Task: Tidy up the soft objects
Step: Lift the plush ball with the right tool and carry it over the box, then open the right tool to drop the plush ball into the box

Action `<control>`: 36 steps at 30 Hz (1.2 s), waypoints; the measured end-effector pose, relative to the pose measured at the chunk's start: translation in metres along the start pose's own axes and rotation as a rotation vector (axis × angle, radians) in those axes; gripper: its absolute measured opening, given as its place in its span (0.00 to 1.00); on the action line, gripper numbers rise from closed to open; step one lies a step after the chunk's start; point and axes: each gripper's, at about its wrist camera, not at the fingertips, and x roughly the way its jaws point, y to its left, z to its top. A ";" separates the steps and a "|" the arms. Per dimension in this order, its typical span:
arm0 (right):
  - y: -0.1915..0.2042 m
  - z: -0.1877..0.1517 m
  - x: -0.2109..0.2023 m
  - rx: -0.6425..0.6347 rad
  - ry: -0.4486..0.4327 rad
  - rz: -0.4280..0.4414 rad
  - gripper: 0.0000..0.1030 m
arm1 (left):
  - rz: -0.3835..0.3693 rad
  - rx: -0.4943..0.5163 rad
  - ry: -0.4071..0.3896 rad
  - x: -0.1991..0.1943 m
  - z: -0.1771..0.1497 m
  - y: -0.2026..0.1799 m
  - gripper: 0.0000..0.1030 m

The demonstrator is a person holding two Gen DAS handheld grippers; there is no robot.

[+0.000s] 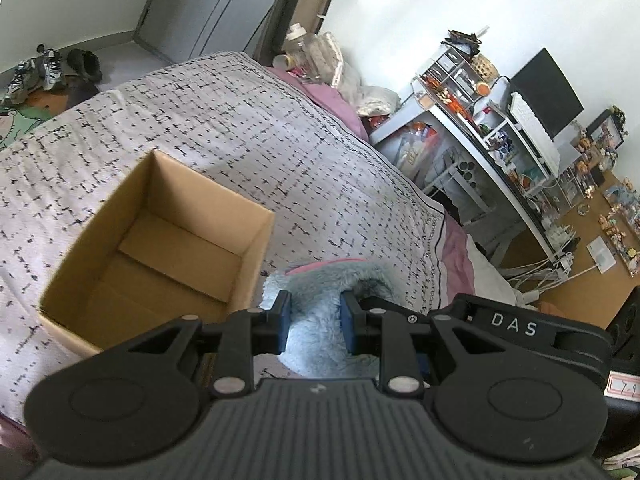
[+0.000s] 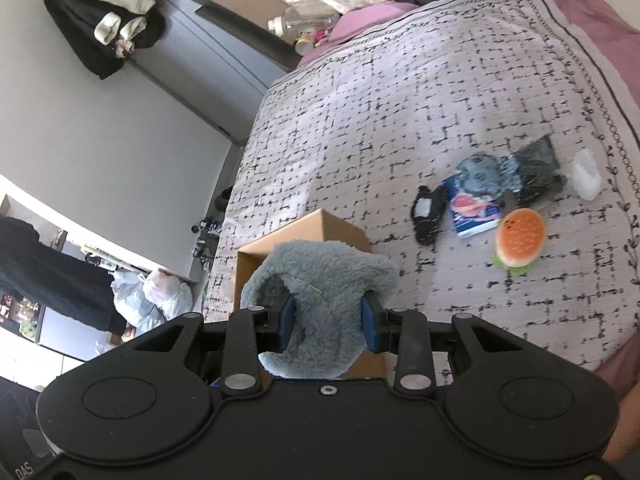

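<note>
While both the left gripper (image 1: 311, 320) and right gripper (image 2: 328, 326) clamp the fluffy blue cloth (image 2: 324, 280), the carry to the cardboard box (image 1: 160, 240) is in hand. Next, it likely needs centring above the opening before release.

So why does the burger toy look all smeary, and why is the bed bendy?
Right wrist view: the burger toy and the things beside it are motion-blurred, while the fluffy blue cloth stays sharp. Left wrist view: the fisheye lens bows the bed and desk, and the corners go dark.
</note>
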 end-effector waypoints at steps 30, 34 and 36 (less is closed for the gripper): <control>0.045 -0.040 0.097 0.002 0.182 -0.007 0.34 | 0.150 -0.111 0.082 0.015 0.021 0.112 0.24; 0.043 -0.042 0.105 0.015 0.200 -0.024 0.42 | 0.174 -0.131 0.092 0.017 0.020 0.122 0.24; 0.043 -0.042 0.102 0.009 0.195 -0.052 0.52 | 0.198 -0.155 0.093 0.016 0.021 0.125 0.25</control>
